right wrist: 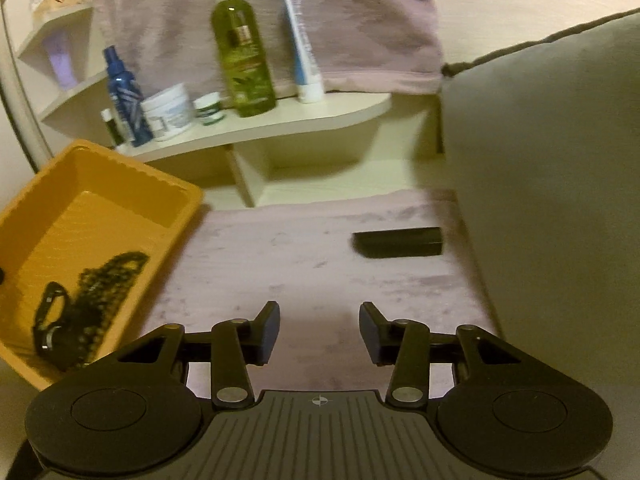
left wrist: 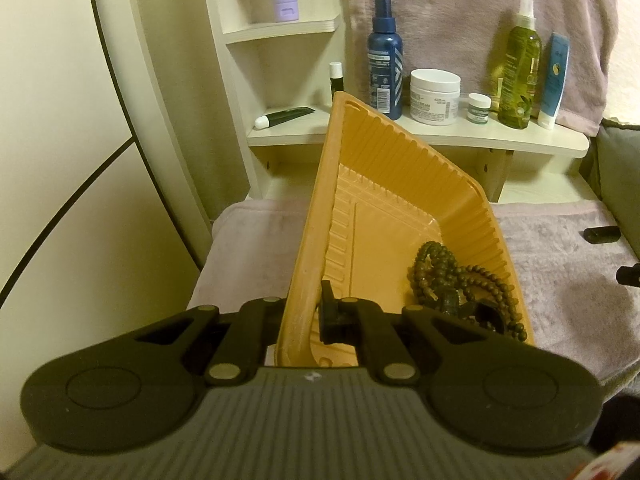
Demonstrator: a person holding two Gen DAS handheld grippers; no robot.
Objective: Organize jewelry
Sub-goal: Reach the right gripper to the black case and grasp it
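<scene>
An orange plastic tray (left wrist: 384, 168) is tilted up, and my left gripper (left wrist: 312, 316) is shut on its near rim. Dark bead strands (left wrist: 448, 272) lie heaped in the tray's low corner, with a dark clasp-like piece beside them. The right wrist view shows the same tray (right wrist: 60, 168) at the left with the beads (right wrist: 108, 276) and a black carabiner-like piece (right wrist: 50, 312) inside. My right gripper (right wrist: 319, 330) stands open over the pink towel (right wrist: 312, 248), nothing between its fingers. A small black box-shaped object (right wrist: 398, 242) lies on the towel ahead of it.
A cream shelf (right wrist: 280, 120) behind holds a blue spray bottle (left wrist: 386, 56), a white jar (left wrist: 435, 96), a small jar (left wrist: 479, 108), a green bottle (right wrist: 242, 56) and a white tube (right wrist: 302, 40). A grey cushion (right wrist: 552, 160) bounds the right side.
</scene>
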